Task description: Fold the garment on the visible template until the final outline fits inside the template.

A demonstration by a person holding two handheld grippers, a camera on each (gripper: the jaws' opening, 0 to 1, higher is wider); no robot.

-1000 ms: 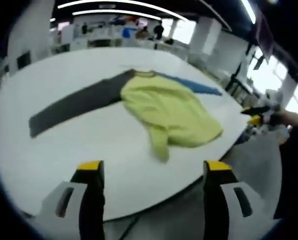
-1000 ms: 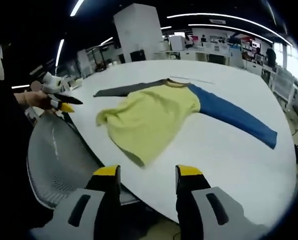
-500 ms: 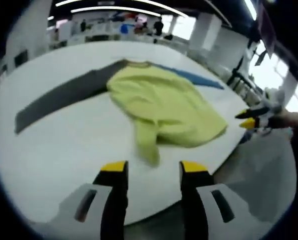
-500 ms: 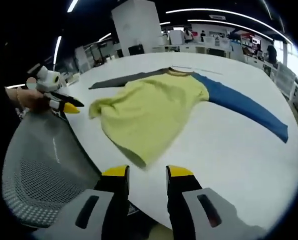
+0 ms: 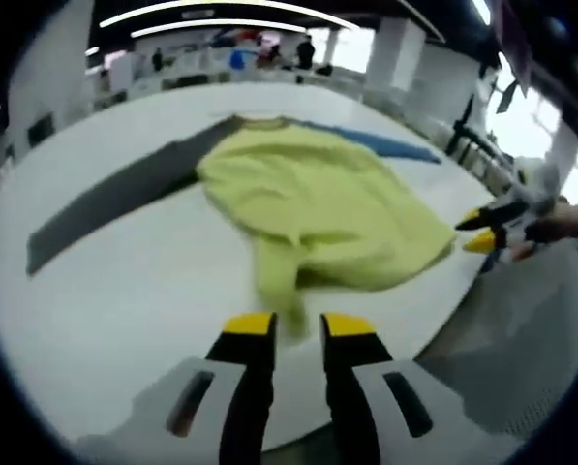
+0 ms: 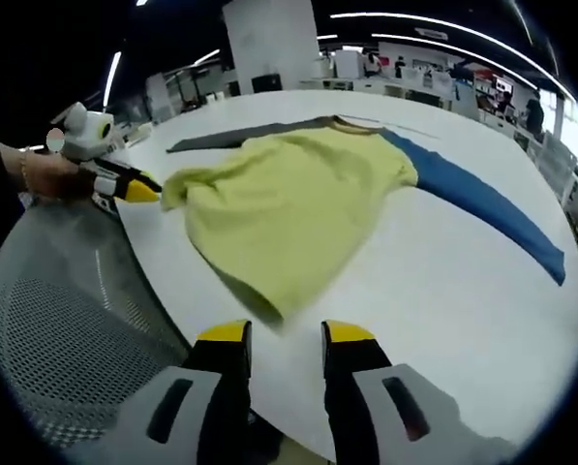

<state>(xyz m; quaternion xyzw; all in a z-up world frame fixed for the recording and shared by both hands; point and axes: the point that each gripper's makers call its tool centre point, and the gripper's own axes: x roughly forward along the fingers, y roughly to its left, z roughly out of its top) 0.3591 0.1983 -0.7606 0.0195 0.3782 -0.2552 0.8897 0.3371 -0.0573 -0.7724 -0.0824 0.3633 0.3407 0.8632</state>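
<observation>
**Both grippers closing on the garment's near hem corners**

White table (image 5: 95, 320), large, rounded near edge; carries everything. No template outline can be made out on its surface.

Garment (image 5: 318, 208) lies across the middle of the table, reaching toward the near edge: yellow body rumpled, hem toward the person, collar toward the far edge. Dark grey sleeve (image 5: 114, 199) runs straight out to one side, blue sleeve (image 6: 482, 208) to the other. Unfolded as yet; sleeves spread wide, so the fold is likely at its start.

Mesh chair (image 6: 66, 339) sits just off the near edge, below the left hand's reach.

Left gripper (image 5: 296, 325): jaws narrowed to a slim gap, nothing between them, tips just short of the drooping hem corner. Seen from the right gripper view, it sits at the garment's corner by the table edge.

Right gripper (image 6: 284, 332): jaws likewise narrow, empty, aimed at the other hem corner. Probable intent: pinch both corners, lift hem toward collar.
</observation>
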